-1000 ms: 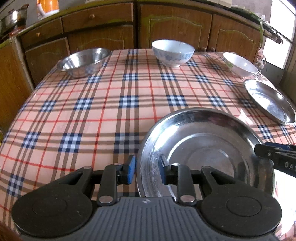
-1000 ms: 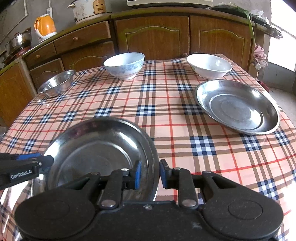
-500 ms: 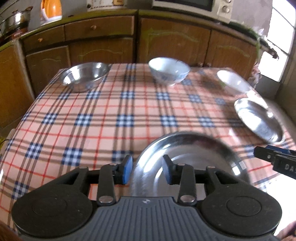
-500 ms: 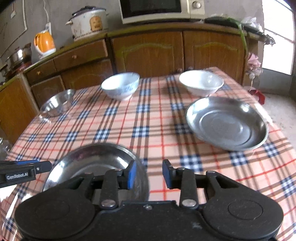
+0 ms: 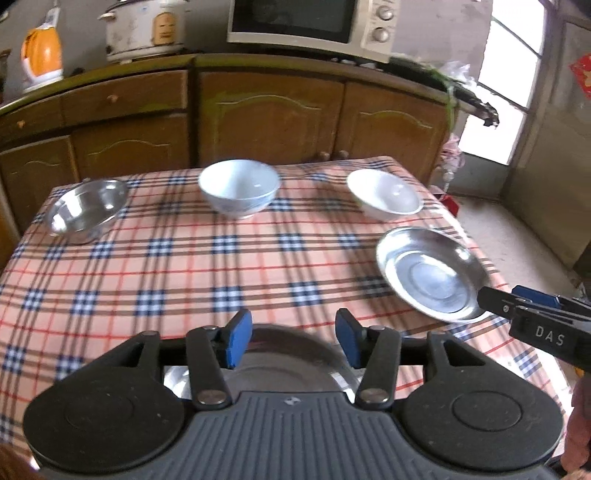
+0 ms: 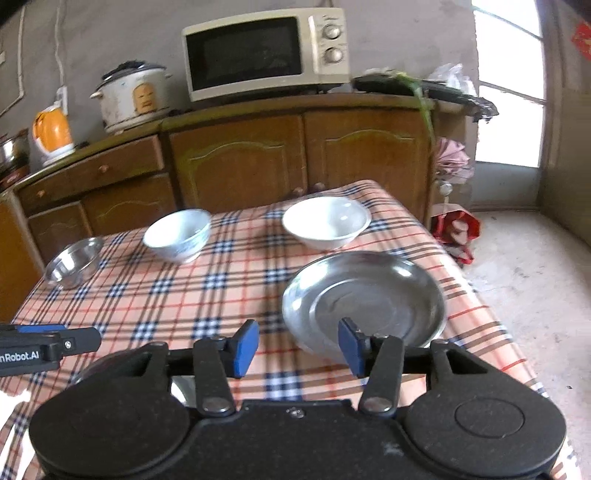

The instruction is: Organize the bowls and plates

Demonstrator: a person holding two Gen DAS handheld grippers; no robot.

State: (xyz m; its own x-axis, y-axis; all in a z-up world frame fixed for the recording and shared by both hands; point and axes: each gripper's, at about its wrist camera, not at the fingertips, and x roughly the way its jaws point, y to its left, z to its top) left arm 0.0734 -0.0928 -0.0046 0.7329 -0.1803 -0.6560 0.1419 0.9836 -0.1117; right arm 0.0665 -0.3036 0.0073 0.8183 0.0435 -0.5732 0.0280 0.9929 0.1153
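From the left wrist, a steel bowl [image 5: 86, 210], a blue-patterned porcelain bowl [image 5: 239, 192] and a white bowl [image 5: 384, 197] stand in a row along the far side of the plaid tablecloth [image 5: 184, 273], all empty; an empty steel plate [image 5: 430, 273] lies near the right edge, and a second steel plate [image 5: 291, 354] sits just below the left gripper [image 5: 293, 341], whose jaws are opening and grip nothing. Wooden cabinets [image 5: 269, 114] carry a microwave [image 5: 310, 22] and rice cooker [image 5: 144, 27]. From the right wrist, the right gripper [image 6: 297, 345] is angled down above the cloth, jaws opening, empty, the right-hand plate [image 6: 364, 295] just beyond it.
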